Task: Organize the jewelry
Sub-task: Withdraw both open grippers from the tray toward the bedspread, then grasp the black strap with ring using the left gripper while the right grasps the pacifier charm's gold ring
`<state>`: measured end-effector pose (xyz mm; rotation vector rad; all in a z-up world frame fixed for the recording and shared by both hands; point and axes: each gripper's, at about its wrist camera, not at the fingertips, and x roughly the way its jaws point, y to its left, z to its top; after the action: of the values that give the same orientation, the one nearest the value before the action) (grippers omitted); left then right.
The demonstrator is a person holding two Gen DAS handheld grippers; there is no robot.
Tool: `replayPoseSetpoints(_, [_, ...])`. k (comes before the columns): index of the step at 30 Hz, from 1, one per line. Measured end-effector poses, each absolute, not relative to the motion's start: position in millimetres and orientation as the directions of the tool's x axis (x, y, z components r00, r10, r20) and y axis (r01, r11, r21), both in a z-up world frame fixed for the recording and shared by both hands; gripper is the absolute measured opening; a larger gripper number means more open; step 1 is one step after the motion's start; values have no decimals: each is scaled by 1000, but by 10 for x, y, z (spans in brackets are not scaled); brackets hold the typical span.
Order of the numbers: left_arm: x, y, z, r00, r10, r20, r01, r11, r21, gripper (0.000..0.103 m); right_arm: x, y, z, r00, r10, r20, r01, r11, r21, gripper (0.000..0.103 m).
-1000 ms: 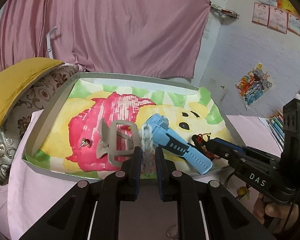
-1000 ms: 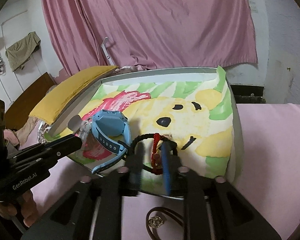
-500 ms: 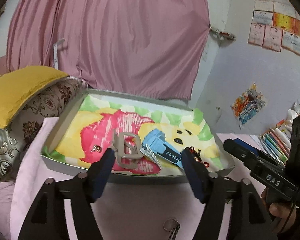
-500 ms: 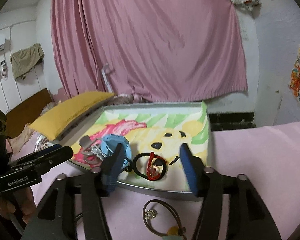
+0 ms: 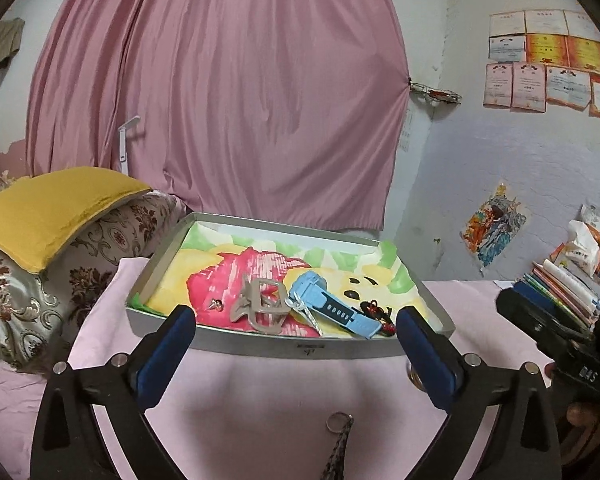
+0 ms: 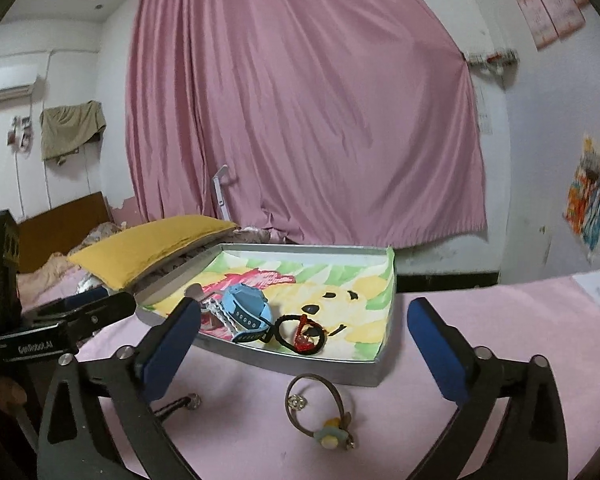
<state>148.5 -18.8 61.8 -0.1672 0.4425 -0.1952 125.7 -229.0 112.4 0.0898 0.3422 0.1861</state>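
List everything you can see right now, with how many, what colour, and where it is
tray: 1, silver, painted paper lining, on pink cloth
watch: 1, blue, in tray
hair claw: 1, taupe, in tray, left of watch
braided bracelet: 1, black and red, in tray, right of watch
earring: 1, small, in tray, left of hair claw
hair tie: 1, brown with charm, on cloth before tray
pillow: 1, yellow, left of tray
curtain: 1, pink, behind
left gripper: 1, black, blue pads, open, empty
right gripper: 1, black, blue pads, open, empty

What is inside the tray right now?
The tray holds an earring, hair claw, silver chain, blue watch and black-red bracelet. Anything beneath them stays hidden.
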Motion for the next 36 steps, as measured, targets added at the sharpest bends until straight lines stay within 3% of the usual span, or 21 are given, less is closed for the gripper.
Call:
replayPoseSetpoints(12, [1178, -166, 500, 875, -226, -429, 162, 970, -182, 102, 1079, -2401, 1073, 901, 173, -398, -161, 985, 64, 101])
replayPoseSetpoints(29, [1203, -202, 152, 751, -300, -588, 198, 952, -232, 102, 1209, -2488, 638, 767, 151, -623, -156, 987, 46, 101])
replayPoseSetpoints(36, [1255, -295, 27, 691, -310, -653, 220, 951, -219, 102, 1294, -2469, 537, 730, 139, -669, -149, 988, 42, 101])
